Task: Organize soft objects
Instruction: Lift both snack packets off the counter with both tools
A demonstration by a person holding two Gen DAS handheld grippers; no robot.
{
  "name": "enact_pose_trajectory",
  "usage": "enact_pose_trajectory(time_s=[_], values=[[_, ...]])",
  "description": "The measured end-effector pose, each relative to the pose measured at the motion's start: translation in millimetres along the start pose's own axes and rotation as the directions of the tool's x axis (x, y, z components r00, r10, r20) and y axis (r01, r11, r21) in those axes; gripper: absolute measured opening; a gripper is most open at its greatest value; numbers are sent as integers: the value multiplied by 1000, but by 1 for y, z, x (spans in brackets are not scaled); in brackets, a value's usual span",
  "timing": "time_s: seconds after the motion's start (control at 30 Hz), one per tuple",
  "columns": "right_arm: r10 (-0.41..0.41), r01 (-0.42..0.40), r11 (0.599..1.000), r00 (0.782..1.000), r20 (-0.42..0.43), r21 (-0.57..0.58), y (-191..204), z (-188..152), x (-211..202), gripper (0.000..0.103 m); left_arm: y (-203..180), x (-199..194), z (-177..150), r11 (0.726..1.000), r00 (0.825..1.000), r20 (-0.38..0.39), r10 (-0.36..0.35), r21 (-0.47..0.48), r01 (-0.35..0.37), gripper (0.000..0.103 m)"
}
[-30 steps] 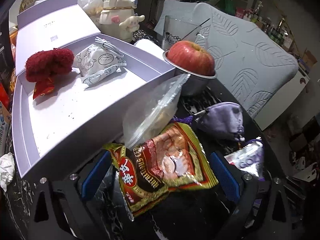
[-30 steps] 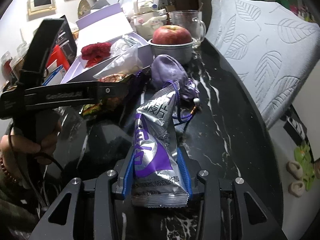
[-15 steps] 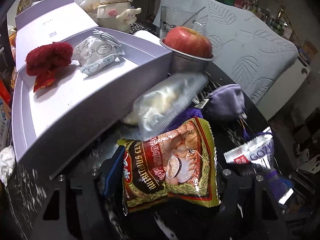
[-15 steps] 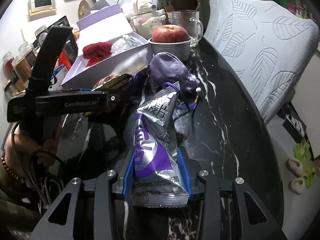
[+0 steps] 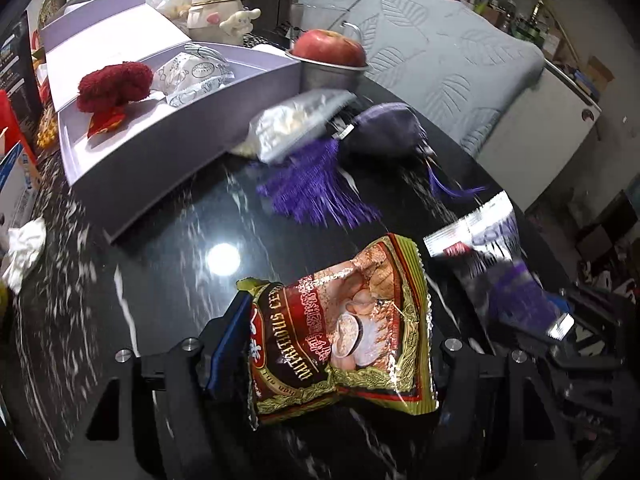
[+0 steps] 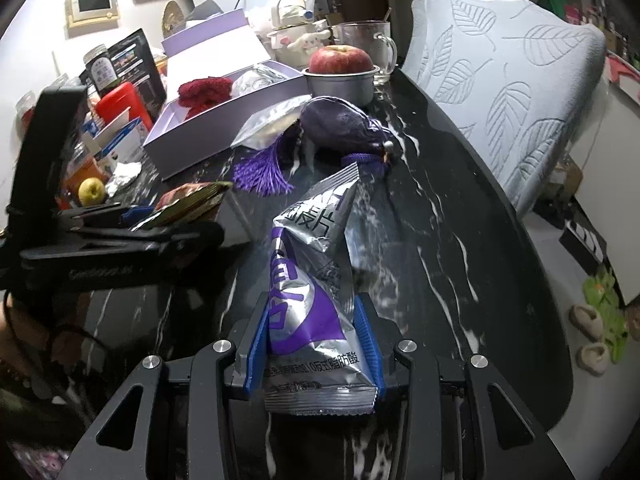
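crinkled red-gold cereal packet (image 5: 340, 336)

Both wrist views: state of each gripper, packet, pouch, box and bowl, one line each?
left gripper: shut on the cereal packet
right gripper: shut on the silver-purple packet
lavender box: open, lid back; red plush inside
clear bag: leaning on the box wall
purple pouch: lying on the table, tassel spread
metal bowl: holds an apple

Two fisheye wrist cameras look steeply down along their jaws, close over the black table (image 5: 168, 280); both views share the open lilac box (image 6: 224, 120) and apple (image 5: 330, 47) beyond.
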State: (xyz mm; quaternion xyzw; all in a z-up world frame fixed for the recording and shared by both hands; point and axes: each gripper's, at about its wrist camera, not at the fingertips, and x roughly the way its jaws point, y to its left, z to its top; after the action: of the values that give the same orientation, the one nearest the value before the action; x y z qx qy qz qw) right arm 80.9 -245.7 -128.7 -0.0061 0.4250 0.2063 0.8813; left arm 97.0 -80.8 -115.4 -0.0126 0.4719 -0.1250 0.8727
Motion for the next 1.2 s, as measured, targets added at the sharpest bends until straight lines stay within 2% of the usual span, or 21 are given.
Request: enact_pose_trajectory(time_s=[0.23,0.3,0.37,0.4,0.47,0.5,0.6,0.73,0.77,0.8,0.83,0.9,1.2], values=[[3,-3,1000,1000,0,-4,5,-15,-10,40,-9,-15,-26,999,1000,-16,-13,35,14,70],[3,-3,1000,1000,2,-2,6,-15,-9,42,-9,-14,-29,999,1000,-12,-8,42,8,74],[-4,4,1000,1000,8,-1,6,-16,-8,42,-10,-11,-30,999,1000,-12,11,47,-11,85],[-12,12,1000,1000,4,-5,6,-16,-6,44,-11,-10,-30,998,999,-12,30,54,-29,88],[-30,30,999,999,12,-21,9,-14,-3,54,-15,-4,-31,993,997,-14,79,85,-78,98],[-37,37,999,999,14,-30,11,-13,-2,58,-15,-2,-31,992,996,-12,88,91,-86,99],[-44,45,998,999,22,-37,13,-11,2,64,-13,-2,-32,993,997,5,82,86,-83,99],[-64,65,997,997,39,-41,14,-10,5,65,-10,-2,-33,993,997,17,77,90,-78,99],[-69,71,996,997,44,-49,15,-10,5,64,-9,-3,-33,993,997,22,76,91,-77,97],[-76,79,995,996,48,-57,16,-10,5,49,-9,-3,-34,993,997,28,75,91,-77,93],[-93,96,993,994,50,-67,18,-10,5,38,-8,-5,-35,993,997,39,74,92,-77,75],[-82,85,995,996,44,-59,16,-9,4,37,-10,-9,-36,991,995,72,68,108,-76,70],[-26,28,999,998,54,-24,16,-13,-9,36,-5,-13,-33,997,998,64,20,76,-24,64]])
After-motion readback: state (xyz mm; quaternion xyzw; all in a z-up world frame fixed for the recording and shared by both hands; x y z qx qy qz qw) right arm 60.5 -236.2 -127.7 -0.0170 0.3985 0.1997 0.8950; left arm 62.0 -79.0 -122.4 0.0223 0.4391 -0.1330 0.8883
